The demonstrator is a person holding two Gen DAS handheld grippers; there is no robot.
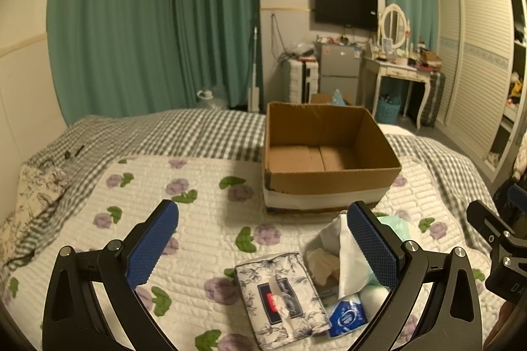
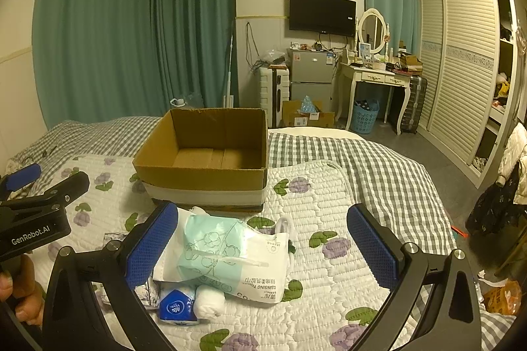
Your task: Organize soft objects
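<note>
We hold both grippers above the bed, and neither has anything in it: the left gripper is spread wide over the flowered tissue pack, and the right gripper is spread just as wide beside the big pack of cleansing towels. The soft things lie bunched on the quilt, touching one another: a small blue tissue pack, a white roll, and a loose tissue. The cardboard box stands empty just behind them. We judge the risks plain: the packs overlap, so closing on one may drag its neighbour, and the slippery wrap may slide out.
</note>
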